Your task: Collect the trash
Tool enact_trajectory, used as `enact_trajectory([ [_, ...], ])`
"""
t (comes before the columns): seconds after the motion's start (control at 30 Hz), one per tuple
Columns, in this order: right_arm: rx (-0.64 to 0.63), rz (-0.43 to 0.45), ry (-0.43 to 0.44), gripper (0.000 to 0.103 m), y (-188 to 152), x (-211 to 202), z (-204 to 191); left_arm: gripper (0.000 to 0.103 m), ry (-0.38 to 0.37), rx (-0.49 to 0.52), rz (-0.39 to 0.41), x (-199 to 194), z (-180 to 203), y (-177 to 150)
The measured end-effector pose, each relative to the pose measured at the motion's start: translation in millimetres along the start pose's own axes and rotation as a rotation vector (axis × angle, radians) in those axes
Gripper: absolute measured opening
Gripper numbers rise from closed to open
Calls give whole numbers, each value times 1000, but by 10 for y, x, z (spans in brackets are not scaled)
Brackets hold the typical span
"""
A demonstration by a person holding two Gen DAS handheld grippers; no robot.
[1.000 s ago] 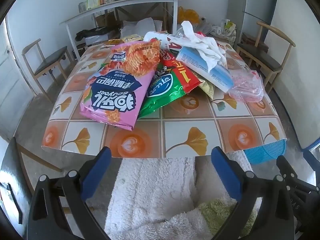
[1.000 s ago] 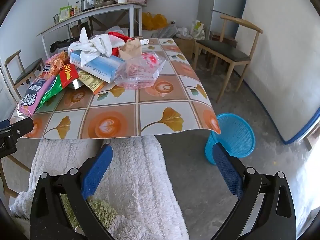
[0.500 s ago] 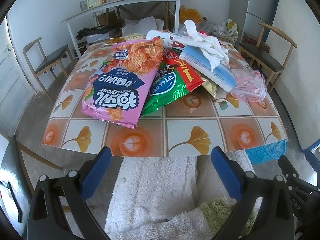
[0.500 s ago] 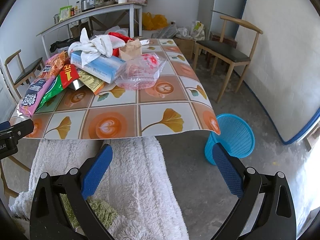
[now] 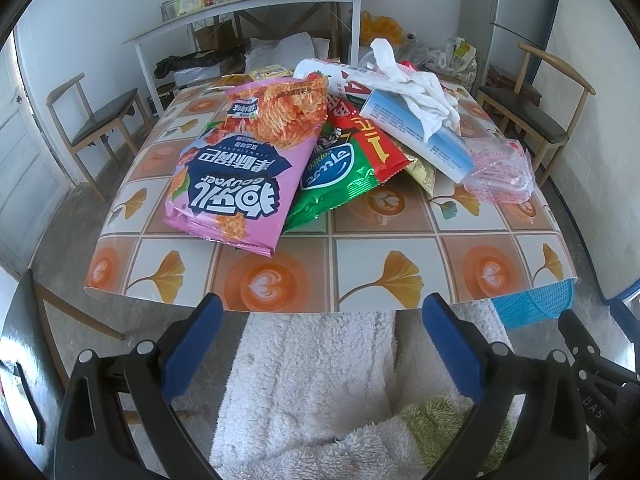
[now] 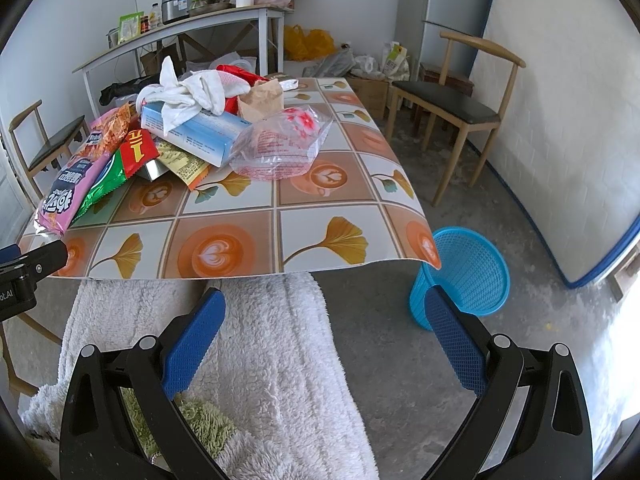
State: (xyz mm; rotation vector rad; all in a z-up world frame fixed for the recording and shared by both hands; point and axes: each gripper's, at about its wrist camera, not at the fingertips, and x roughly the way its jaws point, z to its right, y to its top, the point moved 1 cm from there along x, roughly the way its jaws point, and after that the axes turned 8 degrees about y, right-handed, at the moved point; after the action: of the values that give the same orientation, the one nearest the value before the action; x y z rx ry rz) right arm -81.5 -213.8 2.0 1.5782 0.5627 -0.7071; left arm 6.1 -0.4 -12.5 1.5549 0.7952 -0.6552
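Both my grippers hang short of the near edge of the table [image 5: 280, 288], jaws spread wide and holding nothing; the left gripper [image 5: 322, 344] faces the heap, the right gripper [image 6: 326, 336] looks past the table's right corner.

The trash lies piled mid-table: a pink snack bag [image 5: 236, 184] nearest me, a green snack bag [image 5: 336, 176] and a red wrapper [image 5: 372, 140] tucked under it, a blue tissue box [image 5: 416, 136] with a crumpled white cloth [image 5: 416, 92] on top, a clear plastic bag [image 6: 280, 148] leaning against the box.

The blue basket [image 6: 468, 272] stands on the floor just beside that corner, partly under the overhanging tablecloth.

My worry is the stacking; tugging a lower bag could drag the rest off the edge; the slick film may slip from my pads; a drop aimed from above could strike the overhang and miss the basket.
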Motion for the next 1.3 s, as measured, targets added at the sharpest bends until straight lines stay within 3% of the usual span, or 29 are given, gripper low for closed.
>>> enact_trajectory([
  [1.3,14,-3,3,95,18,46,1,97,-1,2,-16,66,-67,-76],
])
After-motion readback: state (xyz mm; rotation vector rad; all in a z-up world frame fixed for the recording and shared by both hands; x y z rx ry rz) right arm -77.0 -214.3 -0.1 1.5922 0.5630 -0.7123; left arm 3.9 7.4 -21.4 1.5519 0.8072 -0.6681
